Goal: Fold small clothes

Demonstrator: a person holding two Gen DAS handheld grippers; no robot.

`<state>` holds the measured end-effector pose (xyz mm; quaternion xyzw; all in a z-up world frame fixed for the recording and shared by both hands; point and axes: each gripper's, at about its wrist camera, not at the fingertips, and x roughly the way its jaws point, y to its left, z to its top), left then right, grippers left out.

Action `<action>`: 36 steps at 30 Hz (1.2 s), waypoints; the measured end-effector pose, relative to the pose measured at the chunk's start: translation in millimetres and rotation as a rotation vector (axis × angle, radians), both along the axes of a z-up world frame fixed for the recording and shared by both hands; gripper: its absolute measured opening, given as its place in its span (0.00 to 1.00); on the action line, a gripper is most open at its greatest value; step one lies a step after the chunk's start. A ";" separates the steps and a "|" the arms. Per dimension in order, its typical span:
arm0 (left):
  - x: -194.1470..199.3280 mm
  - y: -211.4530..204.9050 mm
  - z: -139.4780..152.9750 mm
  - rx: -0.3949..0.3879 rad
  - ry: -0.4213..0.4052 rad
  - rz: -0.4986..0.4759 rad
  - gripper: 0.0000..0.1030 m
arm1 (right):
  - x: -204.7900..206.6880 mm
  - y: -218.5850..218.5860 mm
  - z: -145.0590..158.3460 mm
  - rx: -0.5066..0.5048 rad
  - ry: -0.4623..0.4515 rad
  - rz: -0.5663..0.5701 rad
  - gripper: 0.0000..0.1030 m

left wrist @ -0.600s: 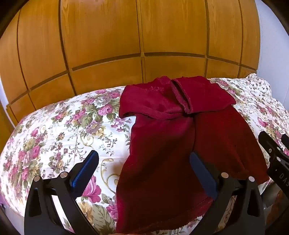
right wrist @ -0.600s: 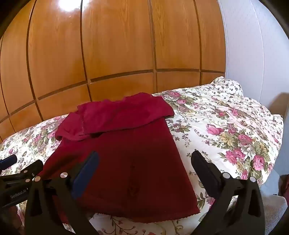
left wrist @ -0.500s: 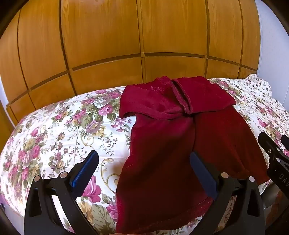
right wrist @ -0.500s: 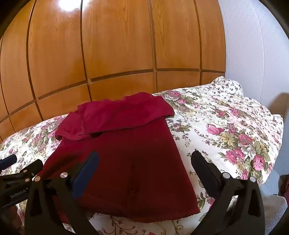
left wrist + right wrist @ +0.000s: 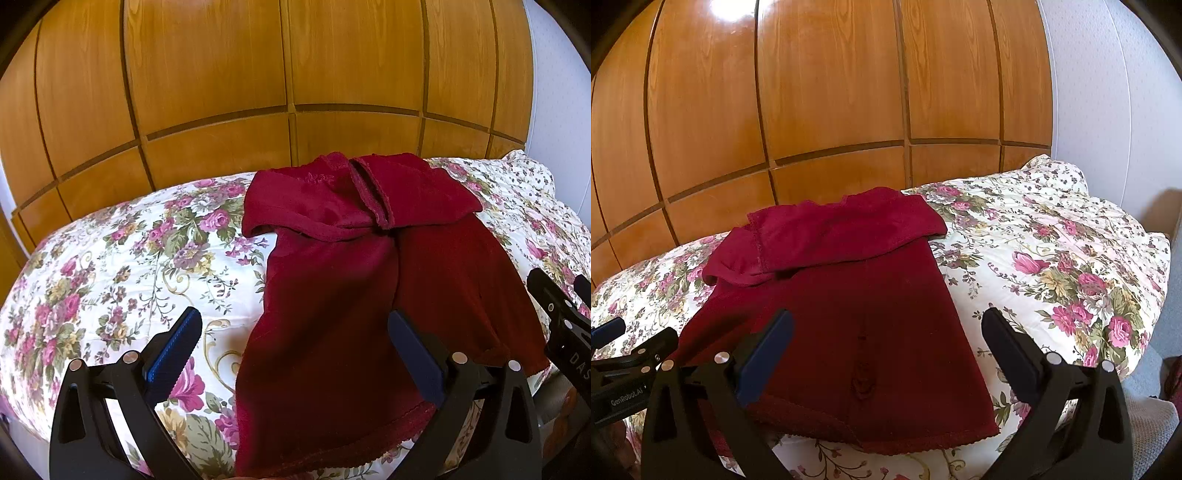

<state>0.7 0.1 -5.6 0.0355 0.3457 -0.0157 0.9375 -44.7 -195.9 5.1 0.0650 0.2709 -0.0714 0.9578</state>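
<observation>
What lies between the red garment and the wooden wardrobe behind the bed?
Only the flowered bedspread: a narrow strip of it shows past the red garment before the wooden wardrobe. Both views show it, with nothing on that strip.

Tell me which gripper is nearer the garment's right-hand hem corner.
Right. The right gripper hangs open just above the hem of the red garment, its right finger outside that corner. The left gripper, also open, straddles the opposite side edge.
</observation>
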 end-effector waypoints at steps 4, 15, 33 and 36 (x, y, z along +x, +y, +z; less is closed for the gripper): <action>-0.3 0.1 -0.6 -0.004 0.001 0.001 0.97 | -0.7 -1.8 1.1 0.000 0.000 -0.001 0.98; -0.3 0.7 -1.5 -0.008 0.005 -0.003 0.97 | 0.0 0.1 0.0 -0.001 0.003 0.000 0.98; 1.4 -0.8 -5.0 -0.018 0.024 -0.016 0.97 | 0.1 0.7 -3.9 -0.004 0.005 0.000 0.98; 1.6 -0.8 -5.0 -0.019 0.024 -0.015 0.97 | 0.6 1.8 -3.7 -0.007 0.007 0.003 0.98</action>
